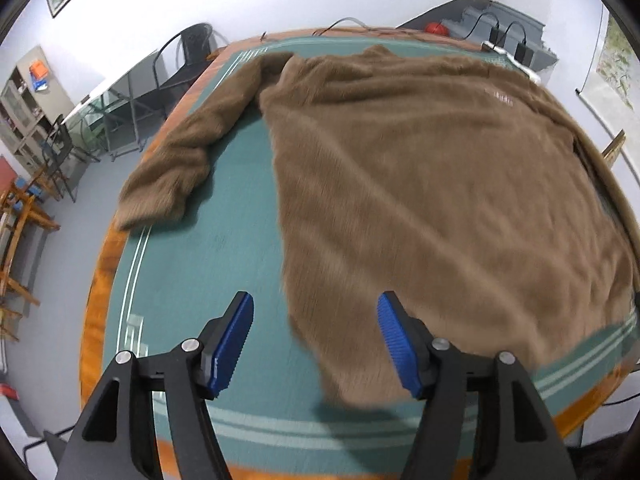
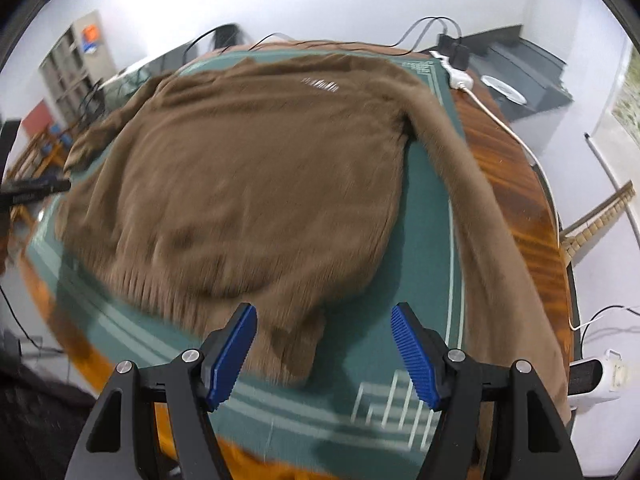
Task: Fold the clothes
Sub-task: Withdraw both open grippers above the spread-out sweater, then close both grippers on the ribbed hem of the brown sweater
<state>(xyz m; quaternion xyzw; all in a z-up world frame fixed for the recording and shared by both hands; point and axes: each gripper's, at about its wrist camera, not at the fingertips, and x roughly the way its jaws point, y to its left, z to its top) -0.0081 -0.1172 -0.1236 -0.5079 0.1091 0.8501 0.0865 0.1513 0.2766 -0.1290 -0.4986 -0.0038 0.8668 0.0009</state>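
A brown fuzzy sweater (image 1: 420,184) lies spread flat on a green mat (image 1: 208,264) over a wooden table. Its left sleeve (image 1: 188,148) stretches toward the table's left edge. In the right wrist view the sweater (image 2: 248,176) fills the middle, and its right sleeve (image 2: 492,248) runs down over the table's right side. My left gripper (image 1: 316,340) is open and empty, just above the sweater's lower left hem corner. My right gripper (image 2: 324,348) is open and empty, above the lower right hem corner.
The wooden table rim (image 2: 516,184) shows beyond the mat. A white power strip and cable (image 2: 460,76) lie at the far right corner. Chairs (image 1: 188,60) and shelves (image 1: 24,112) stand to the left. A white device (image 2: 596,376) sits off the right edge.
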